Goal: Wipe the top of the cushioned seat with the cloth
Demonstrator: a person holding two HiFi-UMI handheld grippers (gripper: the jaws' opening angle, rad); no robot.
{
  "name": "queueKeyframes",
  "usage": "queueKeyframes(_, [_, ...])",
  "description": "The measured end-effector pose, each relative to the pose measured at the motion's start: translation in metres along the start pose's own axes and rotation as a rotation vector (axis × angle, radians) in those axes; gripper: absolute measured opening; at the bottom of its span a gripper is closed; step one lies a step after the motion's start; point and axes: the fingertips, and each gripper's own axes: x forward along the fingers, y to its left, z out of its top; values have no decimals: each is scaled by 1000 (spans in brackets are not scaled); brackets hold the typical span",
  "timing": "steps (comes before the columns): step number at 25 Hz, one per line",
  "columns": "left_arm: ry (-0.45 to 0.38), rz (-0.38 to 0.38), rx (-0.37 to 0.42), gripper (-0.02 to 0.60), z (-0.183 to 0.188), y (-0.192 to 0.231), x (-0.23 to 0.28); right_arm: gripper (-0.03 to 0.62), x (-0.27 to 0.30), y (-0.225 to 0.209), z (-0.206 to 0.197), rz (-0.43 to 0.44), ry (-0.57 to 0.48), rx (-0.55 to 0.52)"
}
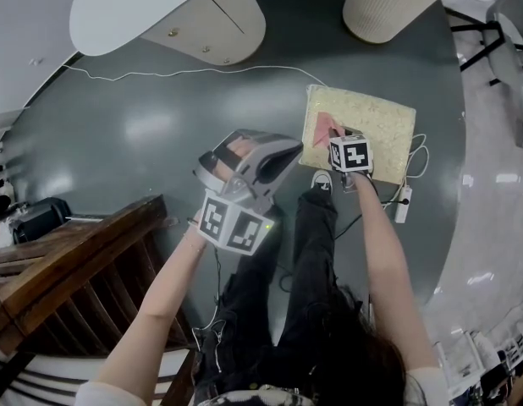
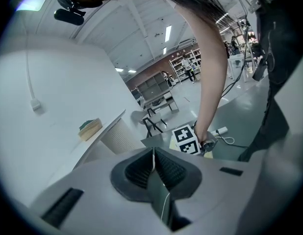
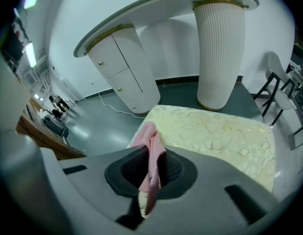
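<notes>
**Operator:** Where's the cloth, and have I got it?

**Spotter:** You have. Your right gripper (image 3: 150, 169) has its jaws clenched on the pink cloth (image 3: 150, 143). A fold runs up between the pads and the free end drapes forward onto the seat (image 3: 215, 131). The seat sits on the floor (image 1: 143, 125), just far and right of your legs. The cloth touches it at the left edge, towards the near corner.

**Operator:** And my other hand?

**Spotter:** Your left gripper (image 2: 153, 166) has its jaws pressed together with nothing between them. You hold it over the floor to the left of the seat, apart from it. It plays no part in the wipe.

**Operator:** How much of the job is done?

**Spotter:** I'd say little, though I can't be sure. The cloth is gripped and on the seat, so the pick-up is done. The cream patterned top lies bare to the right and far of the cloth, right out to the far corners. No streak or damp mark shows which parts you have covered. To me you look to be at the left end of a pass, with nearly the whole top left to do.

**Operator:** What should I watch?

**Spotter:** Only a small part of the cloth meets the fabric, so you'll likely need overlapping passes out to the right edge.
</notes>
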Motion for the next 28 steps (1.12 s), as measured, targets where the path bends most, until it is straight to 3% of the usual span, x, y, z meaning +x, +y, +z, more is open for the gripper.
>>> queueKeyframes(18, [-52, -58, 11, 12, 35, -6, 39, 11, -115, -213, -89, -337, 41, 205])
queueKeyframes(22, [-56, -72, 23, 12, 41, -7, 47, 11, -133, -236, -108, -377, 60, 238])
queueKeyframes(28, [-54, -64, 26, 12, 45, -2, 47, 11, -147, -236, -116, -372, 31, 279])
